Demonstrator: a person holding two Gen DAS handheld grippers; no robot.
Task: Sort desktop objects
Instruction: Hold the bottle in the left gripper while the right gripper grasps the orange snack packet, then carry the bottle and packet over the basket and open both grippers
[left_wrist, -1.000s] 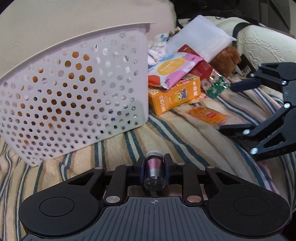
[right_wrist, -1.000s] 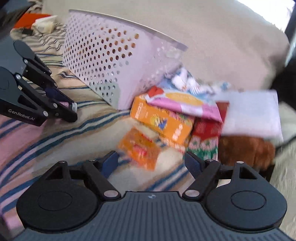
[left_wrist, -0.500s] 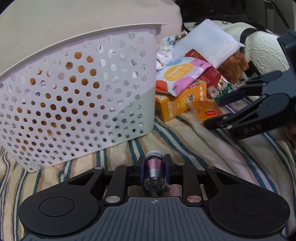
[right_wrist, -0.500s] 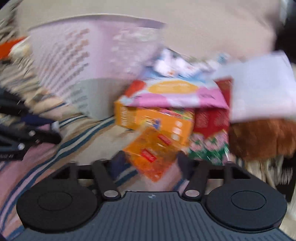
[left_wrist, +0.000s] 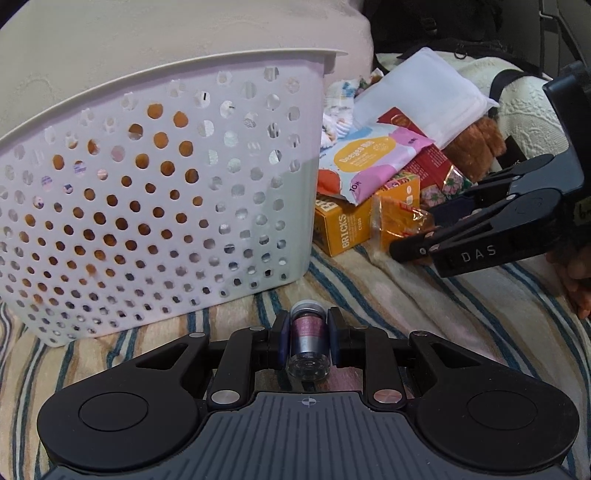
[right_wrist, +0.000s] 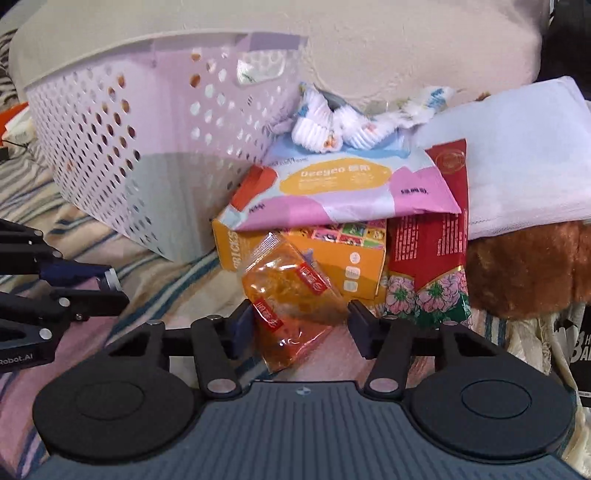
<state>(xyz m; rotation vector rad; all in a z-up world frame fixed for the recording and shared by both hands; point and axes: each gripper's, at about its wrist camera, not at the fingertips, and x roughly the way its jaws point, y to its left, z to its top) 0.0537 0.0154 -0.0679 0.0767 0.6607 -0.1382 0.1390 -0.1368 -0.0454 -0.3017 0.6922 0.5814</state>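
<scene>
My left gripper (left_wrist: 307, 338) is shut on a small glass vial with a pink label (left_wrist: 307, 341), held low over the striped cloth in front of the white perforated basket (left_wrist: 155, 206). My right gripper (right_wrist: 300, 326) is open with its fingers on either side of an orange transparent snack packet (right_wrist: 295, 302); the packet also shows in the left wrist view (left_wrist: 400, 221). The right gripper also shows in the left wrist view (left_wrist: 428, 232), and the left gripper in the right wrist view (right_wrist: 107, 286). The basket stands left in the right wrist view (right_wrist: 147, 147).
Behind the packet lie an orange BRICKS box (right_wrist: 332, 258), a pink and yellow wipes pack (right_wrist: 343, 188), a red flowered bag (right_wrist: 428, 258), small white socks (right_wrist: 332, 125), a white folded cloth (right_wrist: 517, 155) and a brown plush toy (right_wrist: 528, 269). A beige cushion (right_wrist: 406, 44) backs everything.
My right gripper has moved forward to the orange packet, which now lies between its fingers. My left gripper has moved closer to the basket, still holding the vial.
</scene>
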